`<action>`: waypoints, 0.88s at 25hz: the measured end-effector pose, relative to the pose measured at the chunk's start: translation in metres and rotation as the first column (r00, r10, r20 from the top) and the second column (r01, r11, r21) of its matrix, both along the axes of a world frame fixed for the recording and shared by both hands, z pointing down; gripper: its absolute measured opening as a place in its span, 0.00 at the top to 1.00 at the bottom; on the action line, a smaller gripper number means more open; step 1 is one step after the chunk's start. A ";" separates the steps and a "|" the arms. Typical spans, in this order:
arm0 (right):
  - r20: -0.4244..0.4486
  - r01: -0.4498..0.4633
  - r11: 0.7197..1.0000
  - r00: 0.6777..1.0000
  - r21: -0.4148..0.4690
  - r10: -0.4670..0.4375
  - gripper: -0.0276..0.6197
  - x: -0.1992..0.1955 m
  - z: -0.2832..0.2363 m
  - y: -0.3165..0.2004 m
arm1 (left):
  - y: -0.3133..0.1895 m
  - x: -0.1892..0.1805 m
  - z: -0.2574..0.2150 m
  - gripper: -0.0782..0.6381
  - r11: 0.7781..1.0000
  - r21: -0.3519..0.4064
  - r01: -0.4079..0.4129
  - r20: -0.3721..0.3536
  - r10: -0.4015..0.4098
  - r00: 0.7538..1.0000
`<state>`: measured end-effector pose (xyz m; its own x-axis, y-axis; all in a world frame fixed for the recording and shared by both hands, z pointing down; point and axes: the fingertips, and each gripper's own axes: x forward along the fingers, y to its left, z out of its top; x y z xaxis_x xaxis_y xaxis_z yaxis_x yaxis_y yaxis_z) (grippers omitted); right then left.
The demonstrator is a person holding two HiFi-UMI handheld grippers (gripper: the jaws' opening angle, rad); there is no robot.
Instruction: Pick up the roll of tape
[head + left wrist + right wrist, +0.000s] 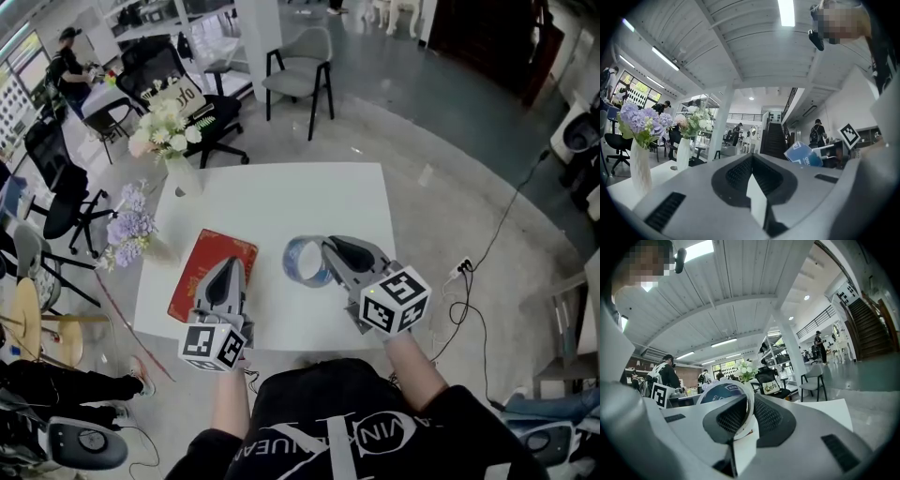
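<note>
The roll of tape point(302, 262), blue inside with a white rim, is lifted just above the white table point(281, 197). My right gripper point(327, 247) is shut on the roll's wall, one jaw inside the ring and one outside. In the right gripper view the roll point(723, 392) stands upright between the right gripper's point(743, 403) jaws. My left gripper point(225, 266) hovers over a red book point(201, 260), its jaws together and holding nothing. The left gripper view shows the left gripper point(752, 160) shut, with the roll point(803, 154) off to the right.
A vase of white flowers point(169, 129) stands at the table's far left corner and a vase of purple flowers point(127, 229) at its left edge. Chairs point(302, 67) stand beyond the table. A cable and socket strip point(460, 269) lie on the floor at the right.
</note>
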<state>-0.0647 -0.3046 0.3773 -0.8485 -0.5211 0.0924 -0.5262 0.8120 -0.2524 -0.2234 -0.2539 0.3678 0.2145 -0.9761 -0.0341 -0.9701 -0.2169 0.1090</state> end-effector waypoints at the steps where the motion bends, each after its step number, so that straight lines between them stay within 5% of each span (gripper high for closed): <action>1: -0.002 -0.001 1.000 1.000 -0.002 0.001 0.86 0.000 0.001 0.000 | 0.000 0.000 0.001 0.89 1.000 -0.003 0.000 -0.001 0.000 1.000; 22: -0.012 -0.014 0.999 1.000 -0.032 0.014 0.86 0.010 0.012 0.005 | -0.002 0.012 0.013 0.89 0.999 -0.037 -0.037 -0.006 0.037 0.999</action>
<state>-0.0548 -0.2996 0.3889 -0.8398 -0.5296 0.1192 -0.5406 0.7961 -0.2720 -0.2112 -0.2561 0.3807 0.2504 -0.9681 0.0007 -0.9609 -0.2485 0.1222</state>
